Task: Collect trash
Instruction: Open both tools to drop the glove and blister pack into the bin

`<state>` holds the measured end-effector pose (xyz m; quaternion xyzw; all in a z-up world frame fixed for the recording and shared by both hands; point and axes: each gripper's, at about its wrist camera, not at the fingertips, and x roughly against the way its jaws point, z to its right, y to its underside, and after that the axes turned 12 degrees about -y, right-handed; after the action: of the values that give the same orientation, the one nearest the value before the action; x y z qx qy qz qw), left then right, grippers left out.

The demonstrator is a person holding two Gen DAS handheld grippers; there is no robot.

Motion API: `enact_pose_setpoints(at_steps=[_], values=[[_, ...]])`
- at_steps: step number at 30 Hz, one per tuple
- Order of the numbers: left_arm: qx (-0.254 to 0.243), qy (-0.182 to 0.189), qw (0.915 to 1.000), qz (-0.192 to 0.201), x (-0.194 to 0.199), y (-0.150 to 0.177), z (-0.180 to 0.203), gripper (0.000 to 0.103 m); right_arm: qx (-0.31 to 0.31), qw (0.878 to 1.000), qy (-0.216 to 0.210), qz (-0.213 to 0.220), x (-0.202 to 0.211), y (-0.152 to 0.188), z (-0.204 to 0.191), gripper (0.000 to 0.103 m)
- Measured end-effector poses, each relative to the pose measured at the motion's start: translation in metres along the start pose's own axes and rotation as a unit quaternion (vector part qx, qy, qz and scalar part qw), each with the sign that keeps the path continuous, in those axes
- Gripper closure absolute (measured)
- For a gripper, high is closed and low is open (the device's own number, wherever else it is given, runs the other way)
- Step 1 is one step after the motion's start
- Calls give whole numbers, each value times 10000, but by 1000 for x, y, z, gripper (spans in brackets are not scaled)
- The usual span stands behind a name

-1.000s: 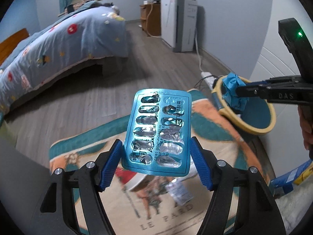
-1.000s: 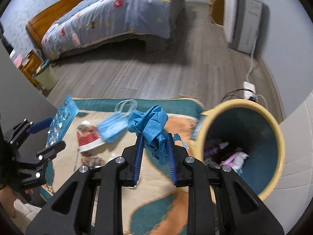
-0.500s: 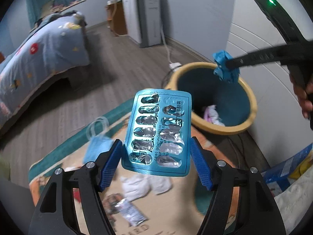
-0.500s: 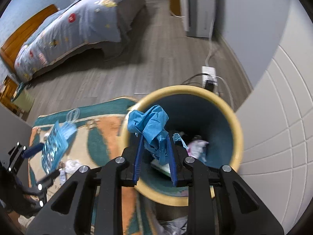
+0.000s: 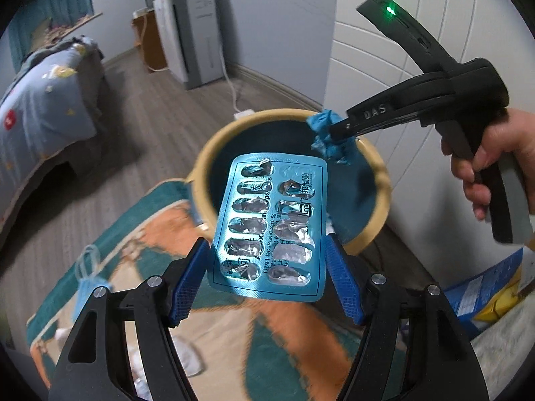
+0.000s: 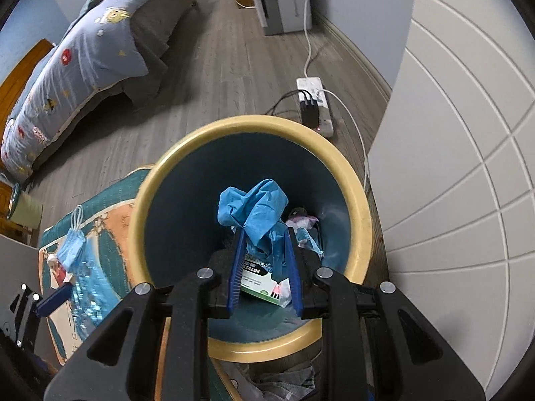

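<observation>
Crumpled blue glove pinched in right tool over bin, emptied blister pack clamped in left tool

Blister pack between the left fingers: glossy blue foil, its pockets torn to crinkled silver. Finger pads were ribbed blue plastic on matt black plastic frames with bright metal screws. Crumpled glove between the right fingers: thin blue material, faintly sheened, wrinkled. Bin beneath it: smooth plastic, matt yellow rim, dark teal inside. Rug below the left fingers: woven cloth, matt. Floor beyond the bin: grey wood-grain boards, low sheen. Bedcover: soft printed cloth.
</observation>
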<state>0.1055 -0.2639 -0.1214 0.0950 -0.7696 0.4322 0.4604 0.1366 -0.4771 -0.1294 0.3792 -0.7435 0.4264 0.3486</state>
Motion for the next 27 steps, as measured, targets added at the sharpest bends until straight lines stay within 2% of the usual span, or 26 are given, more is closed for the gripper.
enact_pose_setpoints(at_steps=[8,15,21,23,24,27], values=[[-194,-131,9995,-213,-37,-26,20,32,-264,9996,-9,-112,-10,1,14,80],[-83,-466,9983,-327,-61,-39,10,31,-328,9994,-4,-125,-14,1,16,80],[34,-620,9977,-271,-61,-36,1,18,-207,9997,-121,-57,-17,-2,10,77],[84,-676,9974,-242,-59,-34,-1,12,-138,9998,-152,-19,-17,-3,6,61],[101,-689,9973,-214,-58,-32,-2,12,-109,9998,-153,20,-16,-3,4,48],[150,-734,9970,-197,-53,-26,-6,10,-9,9998,-112,144,-13,-5,-1,42]])
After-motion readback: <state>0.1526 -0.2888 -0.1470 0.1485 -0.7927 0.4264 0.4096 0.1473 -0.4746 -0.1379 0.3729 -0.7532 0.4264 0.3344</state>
